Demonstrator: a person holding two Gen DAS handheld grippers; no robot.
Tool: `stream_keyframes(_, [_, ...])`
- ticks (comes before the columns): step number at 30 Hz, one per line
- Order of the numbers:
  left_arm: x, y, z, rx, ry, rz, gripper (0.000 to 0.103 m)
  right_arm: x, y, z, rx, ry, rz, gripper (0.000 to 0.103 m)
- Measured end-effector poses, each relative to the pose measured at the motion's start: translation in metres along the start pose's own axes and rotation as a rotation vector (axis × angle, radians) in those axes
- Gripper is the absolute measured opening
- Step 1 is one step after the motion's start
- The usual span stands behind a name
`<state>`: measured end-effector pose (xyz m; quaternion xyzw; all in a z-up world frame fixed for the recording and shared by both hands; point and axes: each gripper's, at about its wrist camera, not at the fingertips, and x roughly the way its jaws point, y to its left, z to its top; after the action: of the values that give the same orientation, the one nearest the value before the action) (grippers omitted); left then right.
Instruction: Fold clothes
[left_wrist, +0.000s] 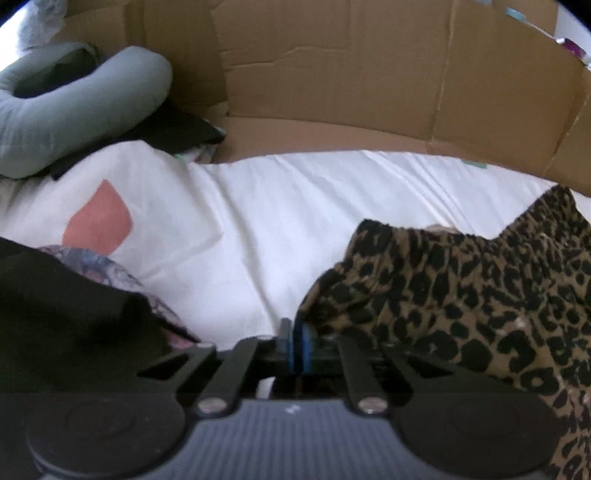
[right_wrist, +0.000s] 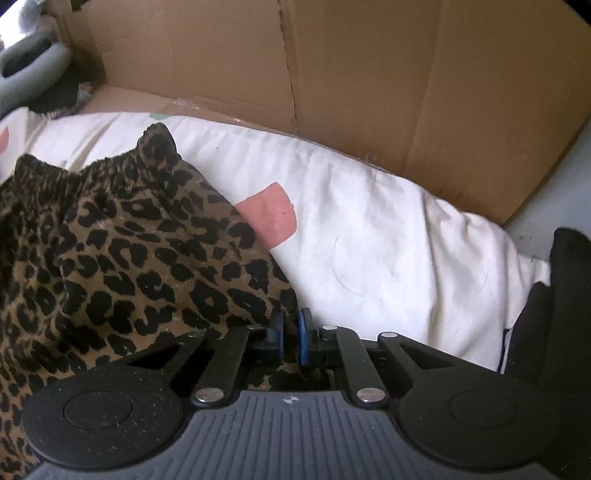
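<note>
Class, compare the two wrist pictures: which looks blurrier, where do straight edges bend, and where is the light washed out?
Left wrist view: softer overall, the brown cardboard wall smeared and bowed; the white bed sheet glares. Right wrist view: sharper on the leopard-print garment, the cardboard's bottom edge curving, black corners from the fisheye.

1. White wrinkled bed sheet with salmon-pink patches covers the near surface.
2. Brown corrugated cardboard panels, creased, stand upright along the far edge.
3. Grey-green curved tube pillow lies far left, on dark fabric.
4. Bright daylight falls on the sheet; pale wall shows at right.
</note>
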<state>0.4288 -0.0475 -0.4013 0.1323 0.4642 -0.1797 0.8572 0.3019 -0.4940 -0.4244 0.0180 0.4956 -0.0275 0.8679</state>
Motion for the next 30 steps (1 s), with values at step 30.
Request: stream_keyframes(30, [-0.02,-0.026,-0.048,-0.071,-0.016,-0.011,0.012,-0.006,0.052,0.001,0.025,-0.073,0.112,0.026])
